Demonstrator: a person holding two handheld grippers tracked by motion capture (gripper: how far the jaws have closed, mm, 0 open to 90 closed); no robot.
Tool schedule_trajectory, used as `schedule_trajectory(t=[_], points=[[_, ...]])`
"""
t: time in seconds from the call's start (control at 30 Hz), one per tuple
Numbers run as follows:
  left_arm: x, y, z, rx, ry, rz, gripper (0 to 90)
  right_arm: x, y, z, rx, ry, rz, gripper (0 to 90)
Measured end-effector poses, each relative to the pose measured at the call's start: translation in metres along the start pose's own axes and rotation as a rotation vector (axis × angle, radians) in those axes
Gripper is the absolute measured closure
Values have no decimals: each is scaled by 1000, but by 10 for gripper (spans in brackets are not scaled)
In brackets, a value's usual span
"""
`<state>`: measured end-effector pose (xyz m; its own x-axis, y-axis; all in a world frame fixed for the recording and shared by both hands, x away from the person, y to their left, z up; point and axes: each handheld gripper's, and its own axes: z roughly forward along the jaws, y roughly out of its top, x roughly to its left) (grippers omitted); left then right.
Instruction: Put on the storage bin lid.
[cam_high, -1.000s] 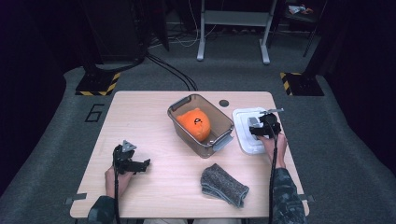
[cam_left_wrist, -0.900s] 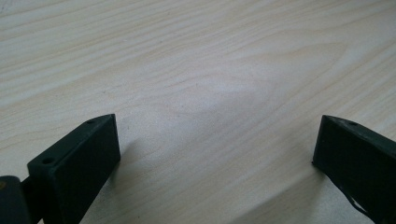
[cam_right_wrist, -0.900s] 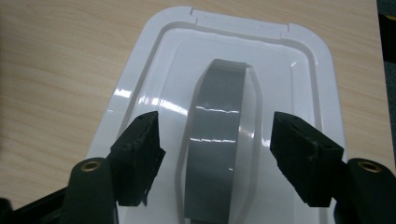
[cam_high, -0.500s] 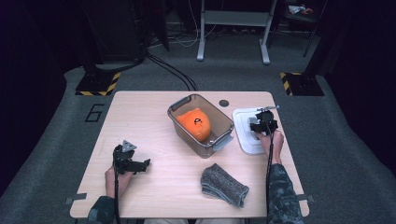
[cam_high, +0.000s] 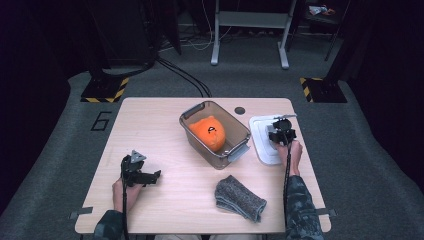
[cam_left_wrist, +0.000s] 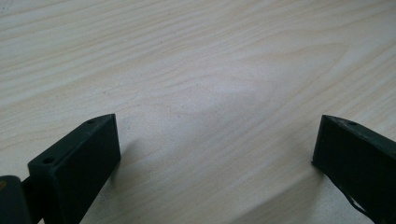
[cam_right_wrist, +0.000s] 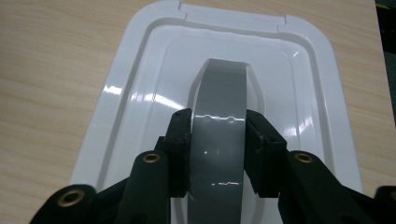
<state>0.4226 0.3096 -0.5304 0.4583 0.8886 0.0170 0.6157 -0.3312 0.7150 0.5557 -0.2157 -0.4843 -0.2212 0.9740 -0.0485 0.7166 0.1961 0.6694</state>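
Right gripper (cam_right_wrist: 218, 140) jaws just closed in, now clamped on lid's (cam_right_wrist: 140, 70) grey handle (cam_right_wrist: 219, 93), near table's right edge, left gripper (cam_left_wrist: 210, 154) spread wide over bare table (cam_left_wrist: 187, 56)

table (cam_high: 150, 130): light wood, on grey carpet
clear bin (cam_high: 235, 150): mid-table, orange plush toy inside
white lid (cam_high: 260, 145): flat, just right of the bin
grey cloth (cam_high: 240, 198): near front edge
dark round disc (cam_high: 240, 110): near far edge

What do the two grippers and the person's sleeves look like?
Both the left gripper and the right gripper are black, with blocky jaws. A grey three-cornered plate tops the left one. Brass rivets show on the right one. A black cable trails from it. The sleeves are camouflage.
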Motion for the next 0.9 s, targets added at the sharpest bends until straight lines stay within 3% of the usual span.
schedule_trajectory(t=[0.47, 0.9], points=[[0, 0, 0, 0, 0, 0, 2, -9, -2, -12, -26, 54, 33, 669], [-1, 0, 1, -11, 4, -7, 3, -6, 4, -36, -37, 72, -15, 669]])
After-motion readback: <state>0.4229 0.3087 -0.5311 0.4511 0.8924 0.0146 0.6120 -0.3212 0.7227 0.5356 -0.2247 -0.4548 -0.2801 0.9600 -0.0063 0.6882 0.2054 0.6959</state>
